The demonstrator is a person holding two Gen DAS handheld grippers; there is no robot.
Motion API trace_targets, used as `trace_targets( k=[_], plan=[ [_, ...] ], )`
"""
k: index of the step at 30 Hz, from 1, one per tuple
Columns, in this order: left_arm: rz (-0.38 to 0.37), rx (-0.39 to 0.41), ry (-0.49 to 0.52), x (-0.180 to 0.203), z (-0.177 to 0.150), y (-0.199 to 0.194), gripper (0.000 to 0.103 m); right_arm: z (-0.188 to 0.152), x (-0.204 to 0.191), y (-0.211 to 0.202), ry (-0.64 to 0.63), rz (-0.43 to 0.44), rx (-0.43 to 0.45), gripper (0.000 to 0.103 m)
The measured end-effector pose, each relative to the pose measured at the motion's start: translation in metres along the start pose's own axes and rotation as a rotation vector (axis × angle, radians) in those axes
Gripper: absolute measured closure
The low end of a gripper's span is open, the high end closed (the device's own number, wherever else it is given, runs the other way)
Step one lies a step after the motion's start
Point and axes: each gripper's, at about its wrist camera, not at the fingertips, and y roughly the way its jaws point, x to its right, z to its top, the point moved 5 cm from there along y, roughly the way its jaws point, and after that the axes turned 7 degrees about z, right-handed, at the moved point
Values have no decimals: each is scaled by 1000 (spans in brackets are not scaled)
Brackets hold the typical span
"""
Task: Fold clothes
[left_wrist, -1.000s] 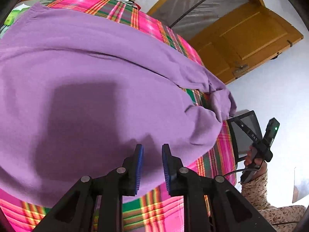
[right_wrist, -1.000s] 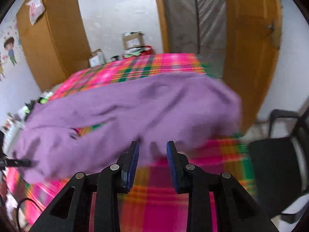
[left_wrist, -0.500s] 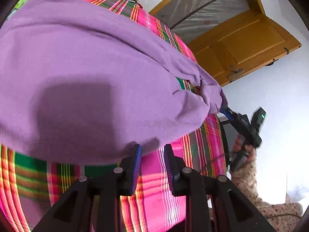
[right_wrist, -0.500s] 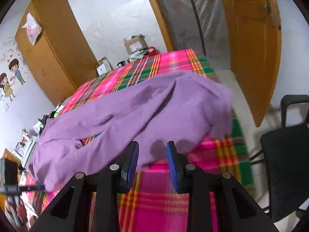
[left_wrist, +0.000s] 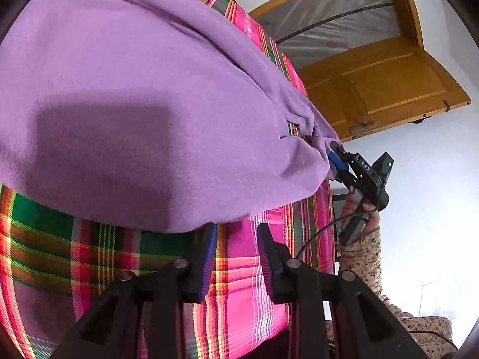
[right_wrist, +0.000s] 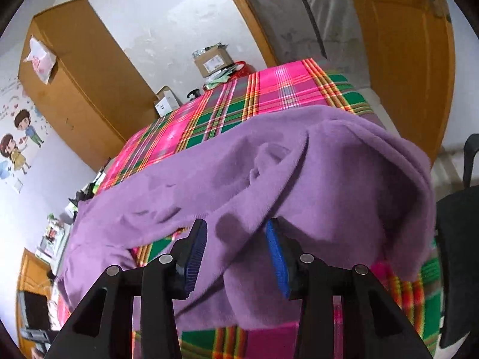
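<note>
A purple fleece garment (left_wrist: 143, 95) lies spread over a pink and green plaid cloth (left_wrist: 239, 287). My left gripper (left_wrist: 236, 239) is open and empty, its fingertips at the garment's near hem, just short of it. My right gripper (right_wrist: 236, 239) is open with a fold of the purple garment (right_wrist: 239, 179) lying between its jaws. In the left wrist view the right gripper (left_wrist: 336, 161) shows at the garment's far corner.
An orange wooden door (left_wrist: 380, 89) stands open beyond the plaid surface. A wooden wardrobe (right_wrist: 80, 89) and cardboard boxes (right_wrist: 212, 59) stand at the back. A black chair (right_wrist: 461, 224) is at the right edge. Clutter lies on the left (right_wrist: 57, 233).
My right gripper moved in onto the garment's corner, and cloth now lies between its open jaws. My left gripper drew back from over the garment to its near hem.
</note>
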Motion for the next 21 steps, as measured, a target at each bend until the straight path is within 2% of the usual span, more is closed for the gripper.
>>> trace_targets(
  k=[3,5,8,15,19,21],
  plan=[
    [-19,-2,-23,-1,1,1,74,4,-2,3,10,2,12,65],
    [-33,-2,-43,-2,1,2,69,4,-2,0,14,4,33,89],
    [-55,-2,-73,-4,2,2,68,5,-2,-5,19,6,65,97],
    [-108,40,-169,-11,5,1,68,6,-6,-45,1,29,148,100],
    [-161,73,-266,-20,6,-2,68,2,-7,-68,10,42,190,100],
    [-156,99,-287,-23,7,-4,68,-1,-7,-78,17,49,211,100]
  ],
)
